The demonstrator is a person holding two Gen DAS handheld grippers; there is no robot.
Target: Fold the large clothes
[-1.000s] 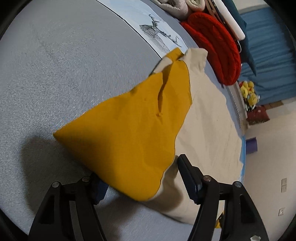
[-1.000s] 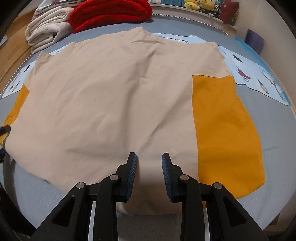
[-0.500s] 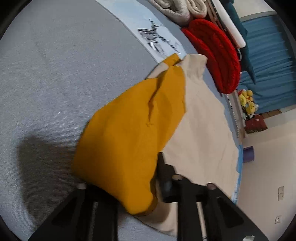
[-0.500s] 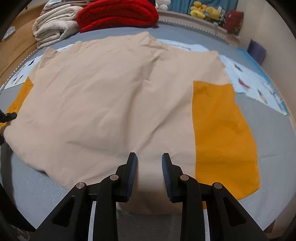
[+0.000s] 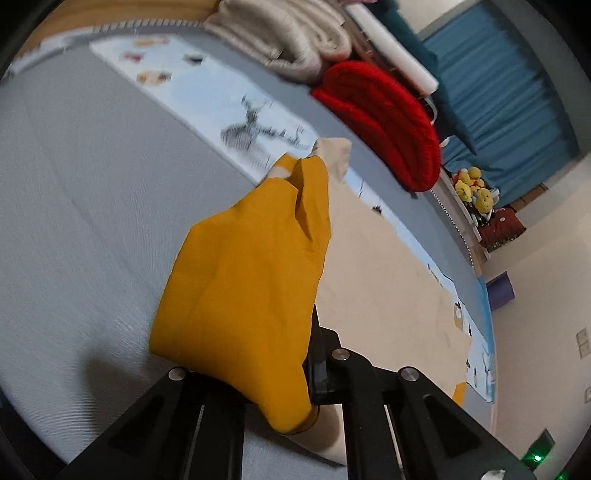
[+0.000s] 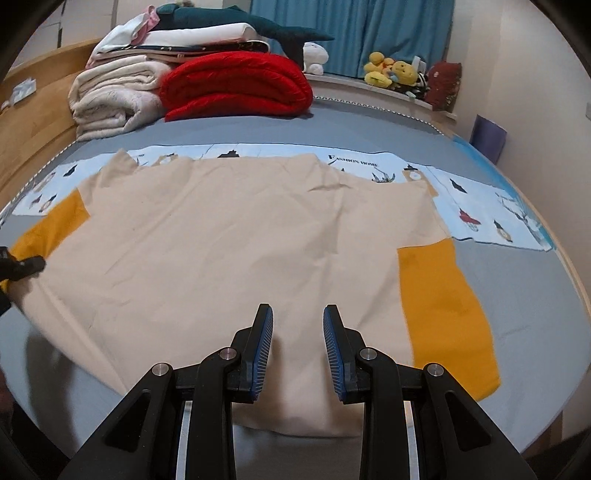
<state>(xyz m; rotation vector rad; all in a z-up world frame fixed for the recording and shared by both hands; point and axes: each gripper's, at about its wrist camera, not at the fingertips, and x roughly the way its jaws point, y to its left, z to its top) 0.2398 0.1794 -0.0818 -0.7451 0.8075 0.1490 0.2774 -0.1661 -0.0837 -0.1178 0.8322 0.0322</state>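
- A cream shirt (image 6: 236,251) with mustard sleeves lies spread across the grey bed (image 6: 535,295).
- The left gripper (image 5: 280,373) pinches the left sleeve (image 5: 243,280), lifted clear.
- The right gripper (image 6: 298,349) hovers over the near hem, fingers (image 6: 263,343) spread, holding nothing.
- Soft, light cloth; likely best gripped at hems and cuffs.

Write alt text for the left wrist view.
The left gripper is shut on the mustard-yellow sleeve of a beige garment, lifting it off the grey bed. Behind lie a red blanket, a cream blanket and blue curtains.
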